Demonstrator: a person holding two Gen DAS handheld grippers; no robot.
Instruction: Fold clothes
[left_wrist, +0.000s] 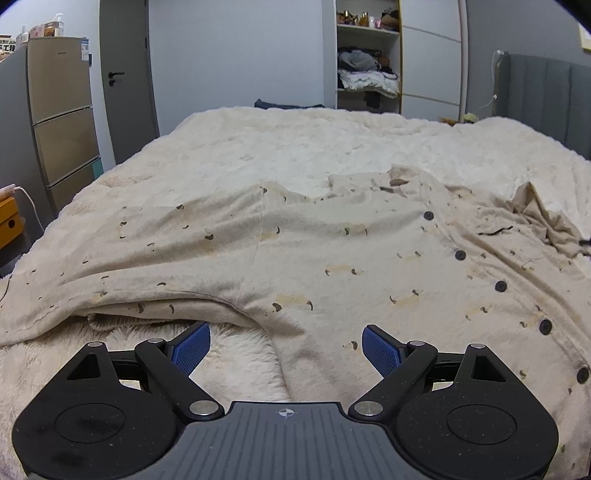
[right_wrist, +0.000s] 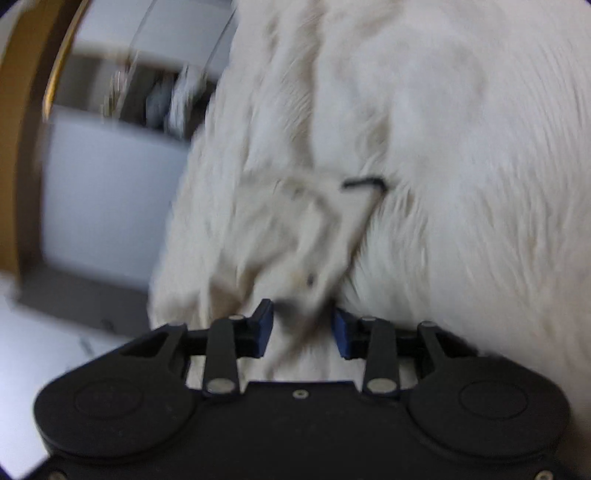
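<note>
A beige button-up pajama shirt (left_wrist: 332, 251) with small dog prints and dark buttons lies spread on the bed, its left sleeve (left_wrist: 110, 258) stretched out to the left. My left gripper (left_wrist: 286, 349) is open and low, over the shirt's near edge below the armpit, with nothing between its blue pads (left_wrist: 192, 347). In the blurred right wrist view, my right gripper (right_wrist: 303, 330) has its fingers partly apart, and a crumpled fold of the shirt (right_wrist: 295, 251) runs between them. The pads do not visibly press it.
A fluffy cream blanket (left_wrist: 295, 147) covers the whole bed. A tan drawer cabinet (left_wrist: 62, 122) and a grey door (left_wrist: 125, 74) stand at the left. Open wardrobe shelves (left_wrist: 367, 55) are at the back, and a grey headboard (left_wrist: 546, 99) at the right.
</note>
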